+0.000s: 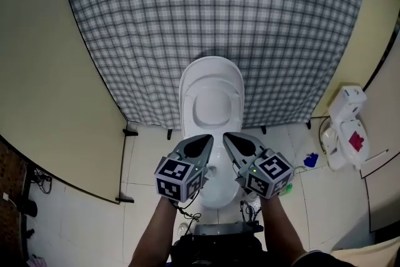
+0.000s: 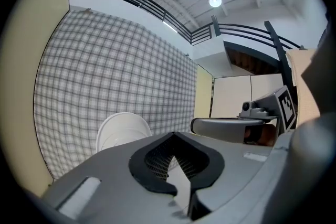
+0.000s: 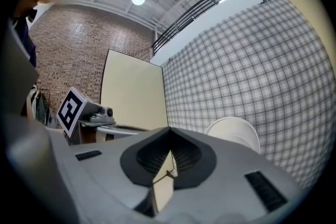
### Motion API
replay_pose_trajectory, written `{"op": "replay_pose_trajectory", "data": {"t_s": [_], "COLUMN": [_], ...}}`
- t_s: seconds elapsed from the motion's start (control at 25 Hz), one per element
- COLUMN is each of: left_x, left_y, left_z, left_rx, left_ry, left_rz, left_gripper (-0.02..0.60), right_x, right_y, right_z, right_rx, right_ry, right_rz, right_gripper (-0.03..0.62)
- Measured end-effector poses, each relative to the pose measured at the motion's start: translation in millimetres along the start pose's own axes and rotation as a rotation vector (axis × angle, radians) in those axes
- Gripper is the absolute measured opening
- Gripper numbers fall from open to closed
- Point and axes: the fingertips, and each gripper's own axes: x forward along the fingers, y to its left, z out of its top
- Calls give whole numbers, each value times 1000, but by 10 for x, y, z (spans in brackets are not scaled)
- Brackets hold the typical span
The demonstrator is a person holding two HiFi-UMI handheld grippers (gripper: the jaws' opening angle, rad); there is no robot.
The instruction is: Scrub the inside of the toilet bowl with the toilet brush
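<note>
Toilet bowl (image 1: 217, 192) | below left tongs (image 1: 208, 138), right tongs (image 1: 227, 135) | both closed

Head view is evenly lit with only soft shadows. Strong fisheye bows the checked wall (image 1: 212, 3), and the white toilet (image 1: 211, 97) is near clipping. In both gripper views the ceiling lamps (image 2: 215, 1) flare, a black vignette rings the frame, and the nearest foreground is soft.

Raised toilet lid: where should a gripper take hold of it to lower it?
Take the toilet lid by its top rim, coming from the front and above. It stands upright before the checked wall, and that thin free edge is likely the only part a grip could close across.
</note>
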Motion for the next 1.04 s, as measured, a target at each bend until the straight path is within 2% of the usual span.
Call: {"op": "replay_pose_trajectory", "data": {"t_s": [0.16, 1.04], "left_x": [19, -13], "left_y": [38, -30], "left_z": [-1, 0], "left_rx": [-1, 10], "left_ry": [-1, 13], "left_rz": [-8, -31], "left_gripper": [11, 11], "right_x": [26, -22], "right_y": [-26, 33], "right_z": [-83, 10], "right_rx": [-9, -32], "right_ry": [35, 38], "right_rz": [-7, -7], "right_gripper": [2, 2]}}
